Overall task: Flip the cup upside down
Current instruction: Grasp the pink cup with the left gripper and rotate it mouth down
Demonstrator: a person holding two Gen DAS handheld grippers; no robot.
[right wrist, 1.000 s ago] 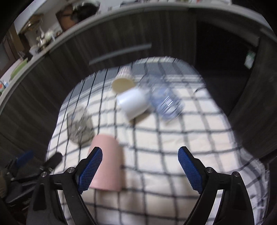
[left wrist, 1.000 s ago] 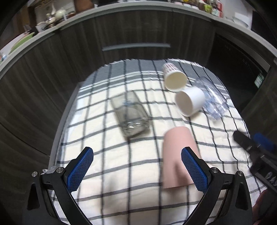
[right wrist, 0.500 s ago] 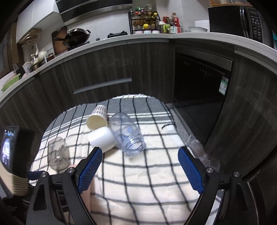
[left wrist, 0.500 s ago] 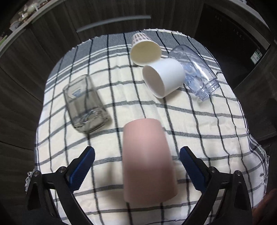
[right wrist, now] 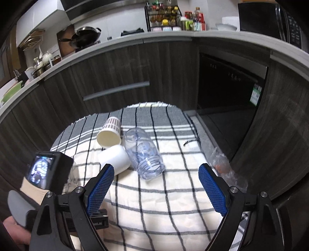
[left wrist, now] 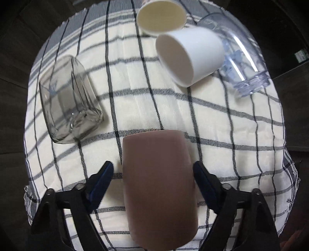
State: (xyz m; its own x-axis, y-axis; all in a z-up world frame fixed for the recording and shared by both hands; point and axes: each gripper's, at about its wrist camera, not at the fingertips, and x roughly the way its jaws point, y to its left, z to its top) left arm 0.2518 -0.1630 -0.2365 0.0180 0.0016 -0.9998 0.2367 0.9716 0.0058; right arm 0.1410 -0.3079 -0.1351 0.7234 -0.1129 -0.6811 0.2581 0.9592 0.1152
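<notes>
A pink cup lies on its side on the checked cloth. My left gripper is open, its blue pads straddling the cup on both sides with small gaps, not touching. A white cup, a cream paper cup, a clear plastic bottle and a grey glass lie on their sides farther back. My right gripper is open and empty, raised above the cloth. It sees the white cup, paper cup and bottle.
Dark wood cabinets curve behind the cloth, with a dark appliance opening at right. A crumpled clear plastic bag lies at the cloth's right edge. The left gripper's camera body shows at the lower left of the right wrist view.
My left gripper has moved down and forward over the pink cup, which now sits between its pads. My right gripper has lifted and tilted up toward the cabinets.
</notes>
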